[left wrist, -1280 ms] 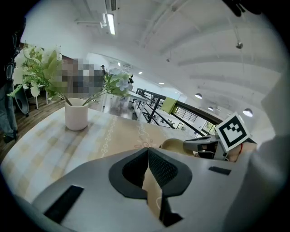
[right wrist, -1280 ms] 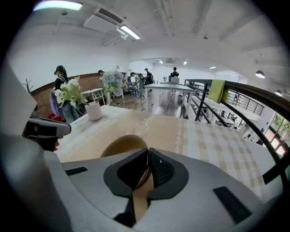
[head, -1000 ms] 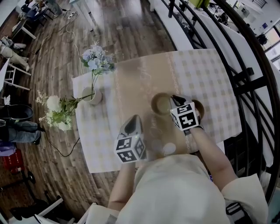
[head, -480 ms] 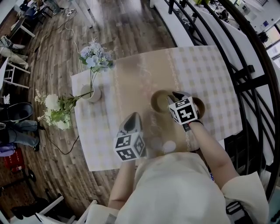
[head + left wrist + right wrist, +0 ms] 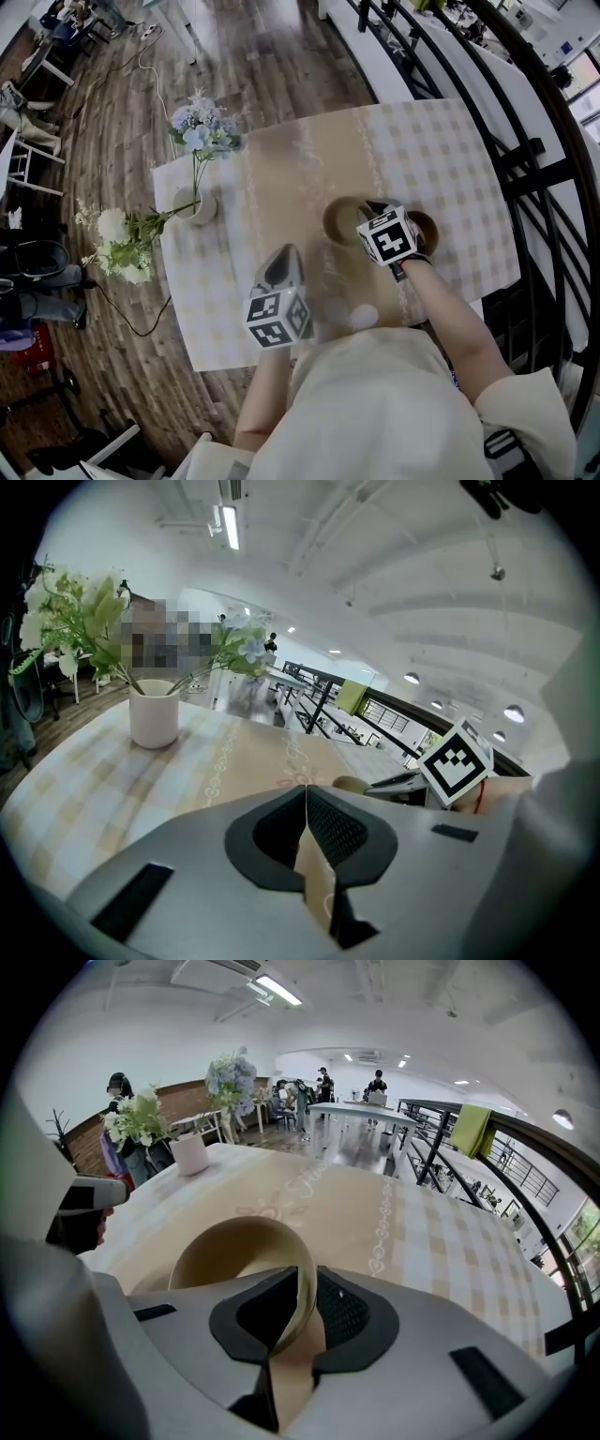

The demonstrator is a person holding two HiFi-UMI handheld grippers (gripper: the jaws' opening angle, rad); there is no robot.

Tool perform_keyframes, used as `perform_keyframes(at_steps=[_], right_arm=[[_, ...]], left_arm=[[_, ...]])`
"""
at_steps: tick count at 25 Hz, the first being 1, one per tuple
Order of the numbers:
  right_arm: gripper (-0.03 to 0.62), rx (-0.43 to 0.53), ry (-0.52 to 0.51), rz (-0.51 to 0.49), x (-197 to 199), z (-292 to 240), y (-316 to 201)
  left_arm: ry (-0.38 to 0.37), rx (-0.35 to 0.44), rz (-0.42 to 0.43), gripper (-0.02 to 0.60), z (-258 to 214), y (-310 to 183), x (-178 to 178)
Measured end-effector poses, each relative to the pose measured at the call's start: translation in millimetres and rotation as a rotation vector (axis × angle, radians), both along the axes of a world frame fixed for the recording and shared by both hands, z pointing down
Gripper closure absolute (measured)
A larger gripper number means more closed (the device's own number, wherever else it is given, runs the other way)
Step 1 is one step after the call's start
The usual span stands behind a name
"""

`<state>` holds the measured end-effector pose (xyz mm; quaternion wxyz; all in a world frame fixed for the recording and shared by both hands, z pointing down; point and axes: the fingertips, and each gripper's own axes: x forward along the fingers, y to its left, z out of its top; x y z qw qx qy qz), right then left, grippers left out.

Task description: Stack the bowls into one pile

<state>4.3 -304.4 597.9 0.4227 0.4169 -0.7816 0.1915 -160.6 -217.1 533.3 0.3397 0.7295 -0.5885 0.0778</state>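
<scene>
Head view: the right gripper is at centre right, at the right rim of a bowl on the table; the left gripper hovers lower left. Left gripper view: jaws together, empty. Right gripper view: jaws part-open and closing, with the bowl's rim between them.

Table, checked cloth, beige runner. Bears: tan bowl, rim between closing jaws of right gripper; second bowl just right of them; white flower vase well left of jaws of left gripper.
</scene>
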Motion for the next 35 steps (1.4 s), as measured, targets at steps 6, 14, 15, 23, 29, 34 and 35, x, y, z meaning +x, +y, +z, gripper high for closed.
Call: perform_keyframes(at_steps=[6, 14, 15, 23, 29, 34, 35], right_arm=[[0.566, 0.040, -0.012, 0.009, 1.0, -7.9, -1.6], [0.576, 0.099, -0.078, -0.010, -12.4, -32.1, 9.5], [0.576, 0.104, -0.087, -0.013, -14.5, -35.7, 11.3], [0.580, 0.152, -0.137, -0.029, -22.5, -60.9, 24.2], [0.580, 0.188, -0.170, -0.016, -17.5, -81.0, 34.5], [0.580, 0.236, -0.201, 0.002, -7.2, -105.0, 41.0], [0.580, 0.245, -0.206, 0.006, -3.9, -109.1, 42.3]], left_arm=[[-0.013, 0.009, -0.004, 0.577, -2.0, 2.4, -6.0], [-0.016, 0.020, -0.009, 0.577, -4.3, 7.4, -7.6], [-0.016, 0.023, -0.006, 0.577, -5.9, 8.1, -6.6], [-0.023, 0.040, 0.010, 0.577, -12.7, 19.6, 3.1], [-0.029, 0.041, 0.036, 0.577, -17.8, 28.7, 13.2], [-0.034, 0.055, 0.061, 0.577, -23.3, 31.8, 23.6], [-0.034, 0.057, 0.064, 0.577, -24.2, 32.5, 26.1]])
